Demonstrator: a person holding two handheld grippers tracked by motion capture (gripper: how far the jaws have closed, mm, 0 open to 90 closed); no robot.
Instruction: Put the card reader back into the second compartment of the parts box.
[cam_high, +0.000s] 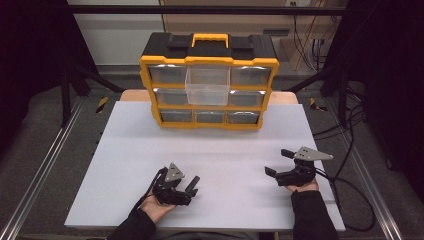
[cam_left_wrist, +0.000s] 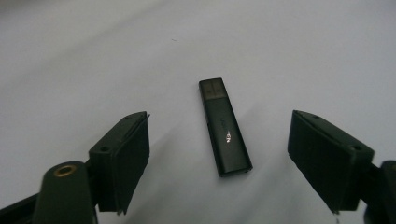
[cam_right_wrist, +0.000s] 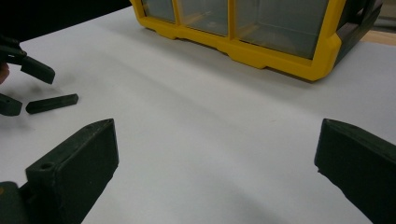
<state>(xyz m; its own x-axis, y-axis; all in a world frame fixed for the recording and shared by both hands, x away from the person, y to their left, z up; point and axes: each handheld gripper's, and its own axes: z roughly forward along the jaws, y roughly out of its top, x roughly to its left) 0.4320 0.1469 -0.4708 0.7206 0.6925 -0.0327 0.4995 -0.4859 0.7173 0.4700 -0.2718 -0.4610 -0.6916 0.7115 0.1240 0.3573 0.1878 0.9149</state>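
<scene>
Two hand-held grippers hover low over a white tabletop (cam_high: 125, 145) that sits on a pale wooden table, framed by metal rails, grey floor and dark curtains, with cables trailing at the right. At the far edge stands a yellow-and-black drawer organizer (cam_high: 209, 80) with a yellow carry handle; its top middle clear drawer (cam_high: 207, 85) is pulled out toward the person. The left gripper (cam_left_wrist: 219, 154), jaws spread wide, brackets a black USB stick (cam_left_wrist: 224, 126) lying flat on the white surface, touching neither jaw. The right gripper (cam_right_wrist: 217, 172), also wide open and holding nothing, points toward the organizer's bottom row. Both hands (cam_high: 155, 207) rest near the table's front edge, well apart.
</scene>
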